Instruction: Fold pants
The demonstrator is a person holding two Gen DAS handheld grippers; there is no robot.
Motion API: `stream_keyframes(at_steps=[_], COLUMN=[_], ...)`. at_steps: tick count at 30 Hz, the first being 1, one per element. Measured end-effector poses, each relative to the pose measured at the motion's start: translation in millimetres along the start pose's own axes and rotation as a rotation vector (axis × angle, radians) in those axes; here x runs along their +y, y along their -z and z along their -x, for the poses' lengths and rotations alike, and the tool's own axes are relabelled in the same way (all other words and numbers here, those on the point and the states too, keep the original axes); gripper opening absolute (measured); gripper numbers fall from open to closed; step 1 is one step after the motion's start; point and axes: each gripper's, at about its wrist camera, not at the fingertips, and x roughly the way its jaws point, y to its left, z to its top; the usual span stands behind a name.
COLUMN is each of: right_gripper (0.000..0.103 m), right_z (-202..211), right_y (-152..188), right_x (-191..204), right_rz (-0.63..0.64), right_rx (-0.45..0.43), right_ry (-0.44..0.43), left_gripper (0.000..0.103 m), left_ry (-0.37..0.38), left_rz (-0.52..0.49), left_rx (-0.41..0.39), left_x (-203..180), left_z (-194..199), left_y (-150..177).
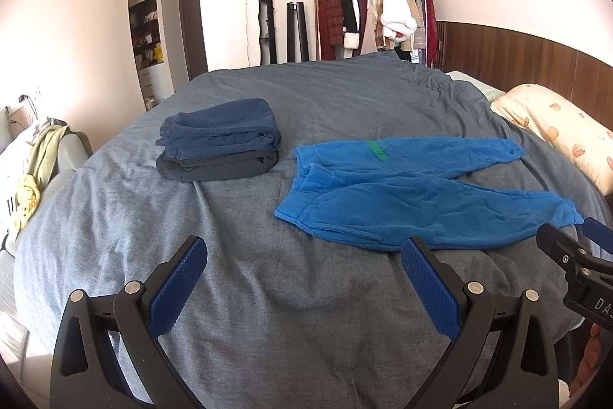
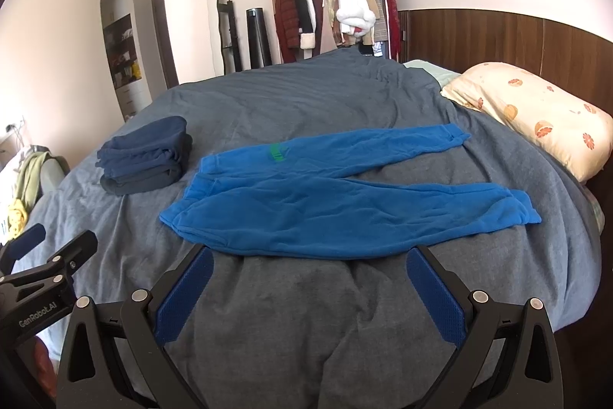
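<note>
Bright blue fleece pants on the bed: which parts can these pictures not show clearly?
- Bright blue fleece pants: underside hidden against the grey bed cover, both views.
- Green mark near the waistband: too small to read.
- Near-leg cuff: partly covered by the right gripper in the left wrist view.

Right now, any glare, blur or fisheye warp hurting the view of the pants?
Left wrist: pants sharp, evenly lit; sun blows out the left wall; bed bulges from fisheye. Right wrist: pants sharp, no glare; corners vignetted black.
</note>
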Motion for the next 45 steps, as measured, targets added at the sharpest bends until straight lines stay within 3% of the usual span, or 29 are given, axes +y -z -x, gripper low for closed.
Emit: stream_keyframes(at_steps=[45], right_gripper=[0.102], right_z=[-3.0], right_y=[5.7], right_x=[1.5], right_rz=[0.02], right_rx=[0.004], right_ry=[-0.017], left_gripper=[0.103], left_ry=[-0.005], left_rz=[-0.002], left_rx=[-0.009], left_x=[5.7], left_z=[2.0], left_y=[-3.0])
